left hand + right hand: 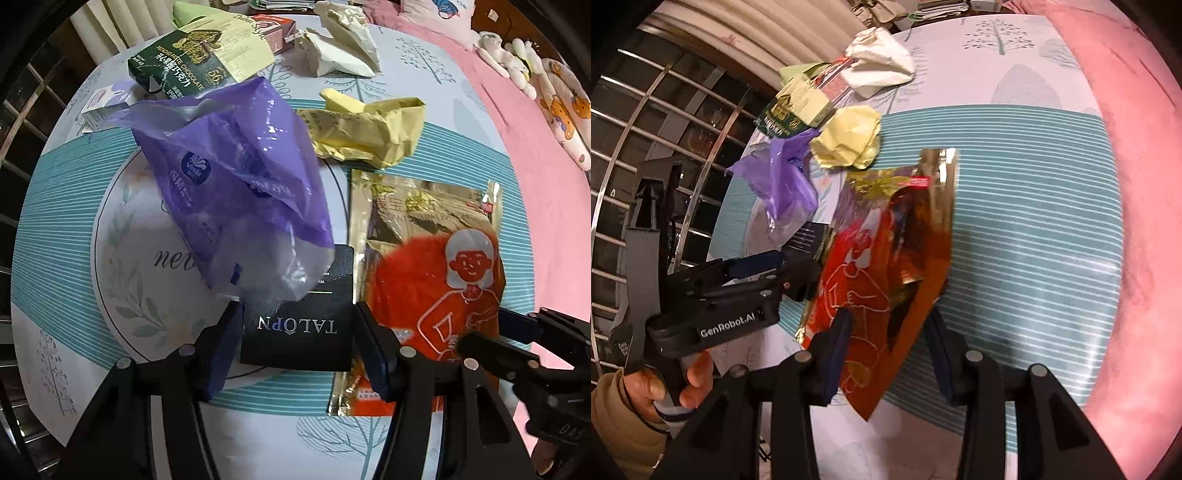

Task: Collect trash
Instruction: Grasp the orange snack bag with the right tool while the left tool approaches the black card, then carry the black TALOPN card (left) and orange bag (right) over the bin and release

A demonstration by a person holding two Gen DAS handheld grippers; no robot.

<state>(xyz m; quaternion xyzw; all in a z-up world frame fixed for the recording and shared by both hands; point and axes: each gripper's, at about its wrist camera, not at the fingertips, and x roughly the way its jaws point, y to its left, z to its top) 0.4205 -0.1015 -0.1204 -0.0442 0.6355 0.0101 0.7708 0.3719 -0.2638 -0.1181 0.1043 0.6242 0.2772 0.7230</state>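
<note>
Left gripper (pixel 297 332) open astride black card (pixel 299 325); right gripper (pixel 886 347) open around red-gold pouch (pixel 882 266), edges untouched; clear bedsheet (pixel 1034 221) at 3 o'clock; purple bag (pixel 236 177) at 11 o'clock.

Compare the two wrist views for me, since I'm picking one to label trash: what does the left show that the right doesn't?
Only the left view: the TALOPN lettering on the black card between the left gripper's jaws, a small white box, and stuffed toys.

Only the right view: a hand on the left gripper's handle, and a metal grille.

Both: red pouch, purple bag, yellow paper, white paper, chocolate box.
</note>
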